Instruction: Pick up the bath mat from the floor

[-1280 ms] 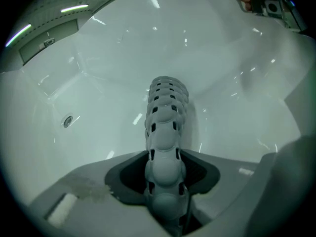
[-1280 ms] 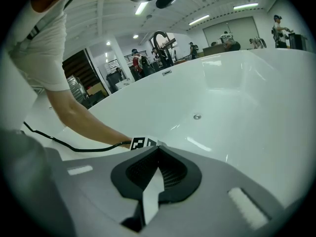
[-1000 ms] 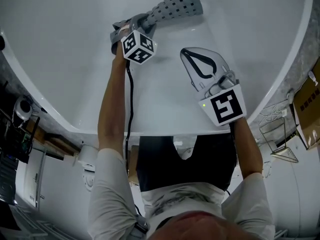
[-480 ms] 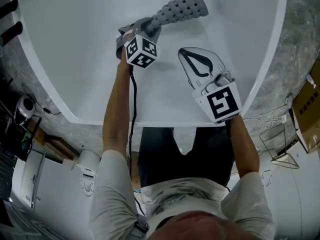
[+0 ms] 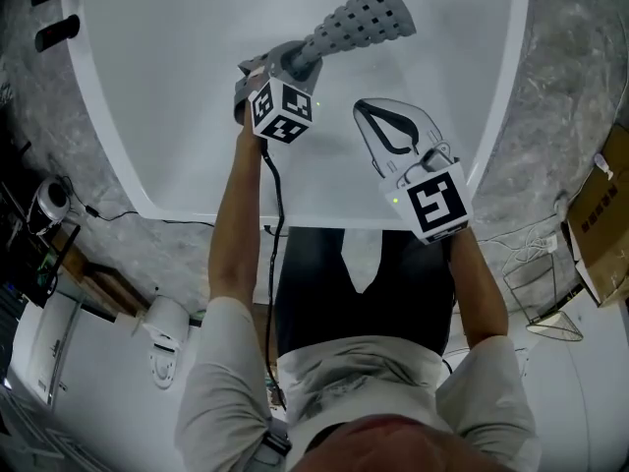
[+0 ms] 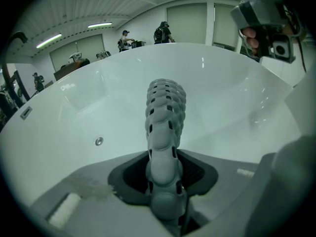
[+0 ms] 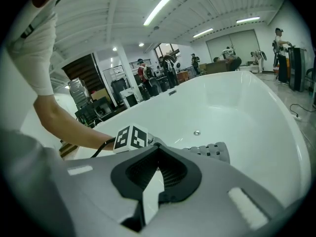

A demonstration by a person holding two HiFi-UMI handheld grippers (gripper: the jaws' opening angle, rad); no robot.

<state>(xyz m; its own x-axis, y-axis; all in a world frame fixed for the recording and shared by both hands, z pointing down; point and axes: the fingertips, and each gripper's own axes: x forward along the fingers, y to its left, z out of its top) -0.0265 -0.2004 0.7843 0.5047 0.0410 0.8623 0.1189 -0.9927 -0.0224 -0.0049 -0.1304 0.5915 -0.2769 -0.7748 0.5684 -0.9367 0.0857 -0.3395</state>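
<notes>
The bath mat (image 5: 359,18) is grey rubber with many holes, bunched into a long roll. My left gripper (image 5: 285,62) is shut on its near end, and the rest sticks out away from me over the white bathtub (image 5: 128,190). In the left gripper view the mat (image 6: 165,117) rises from between the pads of that gripper (image 6: 165,181). My right gripper (image 5: 371,111) hangs to the right of the mat, shut and holding nothing. In the right gripper view its tips (image 7: 159,146) meet, with the mat's end (image 7: 215,151) beyond them.
The tub has a small round fitting (image 6: 99,141) on its inner wall. Speckled grey floor (image 5: 580,87) surrounds the tub. A cardboard box (image 5: 601,219) and a wire rack (image 5: 550,298) stand at the right. A black cable (image 5: 275,195) runs along my left arm.
Both grippers have risen and the tub now looks smaller beneath them. The mat has come up with the left gripper, still held at the same end.
</notes>
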